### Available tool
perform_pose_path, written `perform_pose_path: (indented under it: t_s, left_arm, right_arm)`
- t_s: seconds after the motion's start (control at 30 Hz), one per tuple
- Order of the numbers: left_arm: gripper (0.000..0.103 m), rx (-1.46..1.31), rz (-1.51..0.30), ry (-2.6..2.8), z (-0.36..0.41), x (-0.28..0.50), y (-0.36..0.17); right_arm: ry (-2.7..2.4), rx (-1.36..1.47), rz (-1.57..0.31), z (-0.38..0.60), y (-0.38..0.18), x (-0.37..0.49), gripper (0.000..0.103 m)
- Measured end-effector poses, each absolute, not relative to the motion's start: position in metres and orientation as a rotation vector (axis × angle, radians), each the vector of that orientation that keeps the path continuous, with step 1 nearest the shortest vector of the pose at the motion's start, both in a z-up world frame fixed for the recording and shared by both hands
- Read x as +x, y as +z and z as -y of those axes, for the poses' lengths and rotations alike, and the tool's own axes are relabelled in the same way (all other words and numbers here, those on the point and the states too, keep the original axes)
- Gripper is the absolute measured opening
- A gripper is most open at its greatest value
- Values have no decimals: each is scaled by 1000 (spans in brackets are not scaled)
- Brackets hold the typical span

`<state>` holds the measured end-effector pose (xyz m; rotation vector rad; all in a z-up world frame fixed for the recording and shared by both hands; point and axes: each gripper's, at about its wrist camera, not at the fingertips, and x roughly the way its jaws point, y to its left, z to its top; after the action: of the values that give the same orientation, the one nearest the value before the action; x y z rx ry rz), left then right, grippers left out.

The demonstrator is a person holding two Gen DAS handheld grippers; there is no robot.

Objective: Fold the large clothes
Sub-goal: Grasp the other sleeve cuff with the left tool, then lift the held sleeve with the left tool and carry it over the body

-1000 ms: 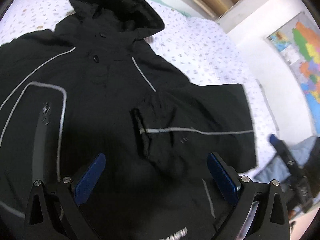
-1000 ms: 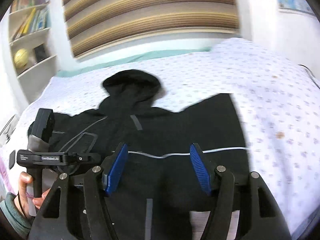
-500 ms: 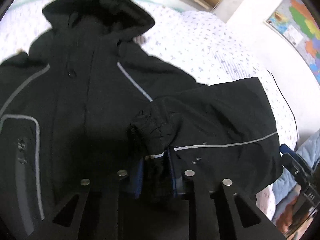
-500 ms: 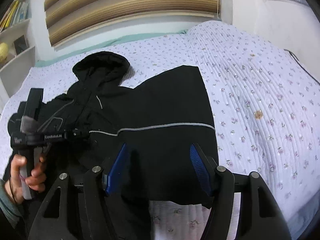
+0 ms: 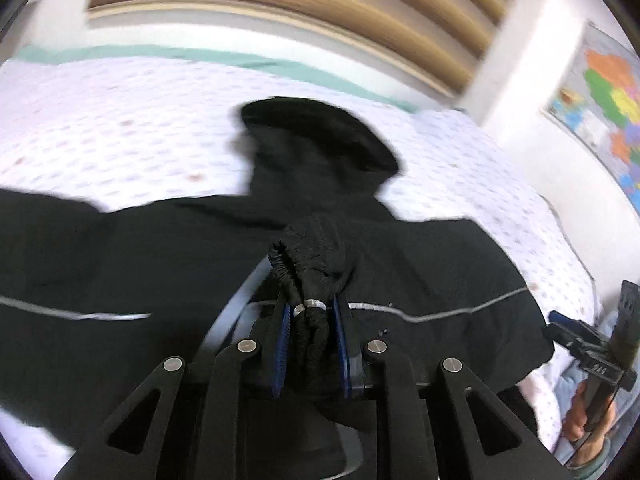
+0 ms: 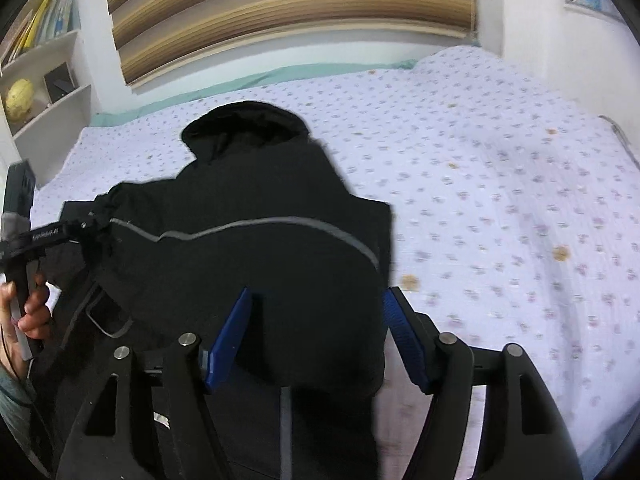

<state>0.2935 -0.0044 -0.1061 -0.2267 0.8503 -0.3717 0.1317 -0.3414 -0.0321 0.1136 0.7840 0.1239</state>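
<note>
Left hand-held gripper (image 5: 310,320) clenched on the bunched elastic cuff (image 5: 308,268) of a black jacket sleeve, blue pads pressing the fabric from both sides. Right hand-held gripper (image 6: 316,332) released, jaws opening, its blue pads apart over the near edge of the folded sleeve panel; no fabric pinched between them. Black hooded jacket (image 6: 248,240) lies spread on the bed (image 6: 500,184), on a white quilt with small flowers, hood (image 6: 244,128) toward the far side. Grey reflective stripe (image 6: 260,226) runs across the sleeve. Person's hand (image 6: 28,308) grips the left tool's handle at left edge. Bookshelf (image 6: 44,60) far left; map (image 5: 604,92) on right wall.
</note>
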Motion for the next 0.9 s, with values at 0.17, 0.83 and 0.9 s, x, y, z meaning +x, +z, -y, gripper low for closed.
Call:
perform_pose_path:
  t_s: [0.17,0.83,0.9]
  left_arm:
    - [20,-193,-968,-290,-56,286,-137]
    - [51,-88,-1048,-304,-2,257,-169]
    - [51,-84,-1055,-285,0,260,-193]
  right_arm:
    - [138,110,-881,299,-56,170,77]
    - [73,119,-964,193,-103,171,80]
    - [17,128,-1008,188,-132,176,80]
